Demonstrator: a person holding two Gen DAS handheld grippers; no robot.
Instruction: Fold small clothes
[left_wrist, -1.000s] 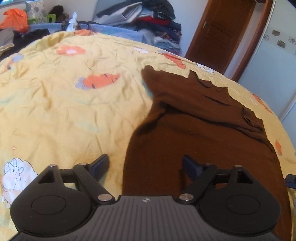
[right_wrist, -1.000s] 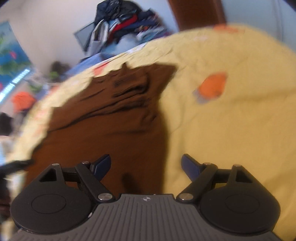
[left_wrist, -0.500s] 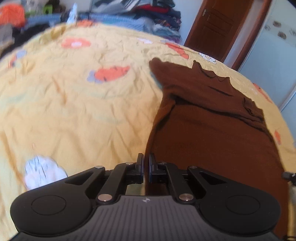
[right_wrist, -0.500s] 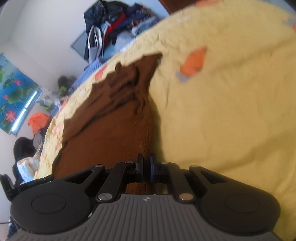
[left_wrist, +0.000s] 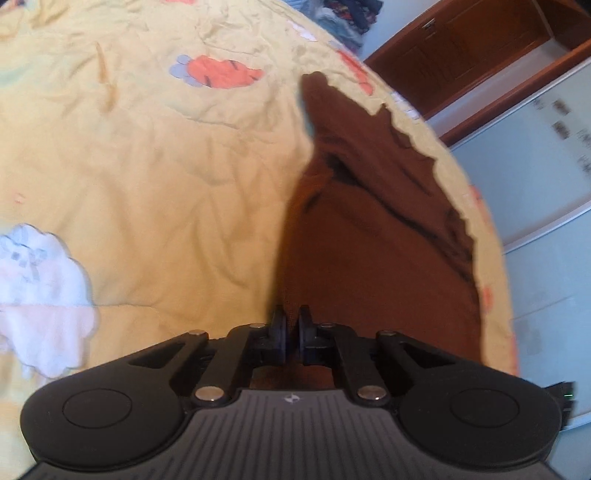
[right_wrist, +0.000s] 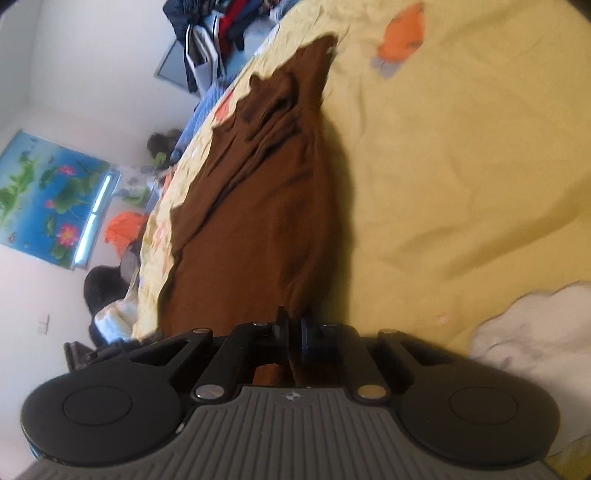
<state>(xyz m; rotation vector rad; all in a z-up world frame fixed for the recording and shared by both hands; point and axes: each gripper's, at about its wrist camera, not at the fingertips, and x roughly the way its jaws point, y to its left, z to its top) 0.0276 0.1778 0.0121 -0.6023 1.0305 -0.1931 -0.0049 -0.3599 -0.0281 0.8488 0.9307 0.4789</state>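
Left gripper (left_wrist: 291, 334): shown at 6 o'clock of the left wrist view; its jaws are closed on the near left edge of the brown garment (left_wrist: 373, 236), a thin fold of cloth being pinched between the pads.
Right gripper (right_wrist: 293, 338): shown at 6 o'clock of the right wrist view; its jaws are clamped on the near right edge of the same brown garment (right_wrist: 258, 221), with cloth caught between them.
Brown garment: spread on the bed, stretching from both grippers towards 12 o'clock; the near end is lifted at the pinched edges, while the far end is rumpled into folds and ends in a narrow flap.
Bedsheet (left_wrist: 147, 177): yellow, creased, printed with an orange carrot motif (left_wrist: 218, 72) at 11 o'clock and a white sheep motif (left_wrist: 40, 295) at 9 o'clock in the left wrist view.
Background: a wooden door (left_wrist: 461, 55) is seen at 1 o'clock in the left wrist view; a pile of clothes (right_wrist: 221, 33) at 11 o'clock and a lotus poster (right_wrist: 48, 199) at 9 o'clock are seen in the right wrist view.
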